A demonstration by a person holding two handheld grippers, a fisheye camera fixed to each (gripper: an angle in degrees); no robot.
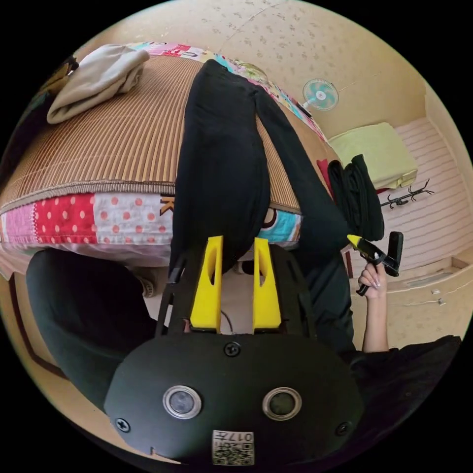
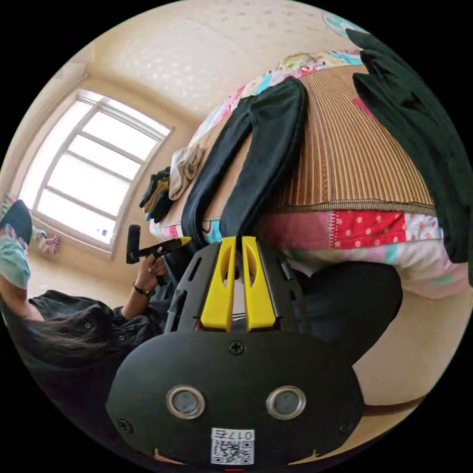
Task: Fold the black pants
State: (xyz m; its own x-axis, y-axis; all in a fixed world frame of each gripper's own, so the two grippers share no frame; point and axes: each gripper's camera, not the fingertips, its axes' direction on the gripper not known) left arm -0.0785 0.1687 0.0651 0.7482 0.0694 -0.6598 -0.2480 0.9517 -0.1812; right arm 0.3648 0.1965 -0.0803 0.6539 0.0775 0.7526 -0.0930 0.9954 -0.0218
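Observation:
The black pants [image 1: 221,162] lie lengthwise on a bed's woven mat [image 1: 118,143], and both leg ends hang over the near edge. My left gripper [image 1: 237,246] has one bunched leg end between its yellow jaws. The other leg runs to my right gripper [image 1: 355,240], held in a hand at the right. In the right gripper view the pants [image 2: 266,143] narrow down into my right gripper [image 2: 239,240], whose jaws stand almost together on the leg end. My left gripper [image 2: 183,240] sits at the neighbouring leg, held in a hand.
A folded beige cloth [image 1: 98,79] lies at the mat's far left. A pile of black garments [image 1: 357,197] sits at the bed's right end. A patchwork quilt [image 1: 74,221] covers the bed's side. A fan [image 1: 320,93], a window [image 2: 93,167] and stacked clothes [image 2: 162,189] are beyond.

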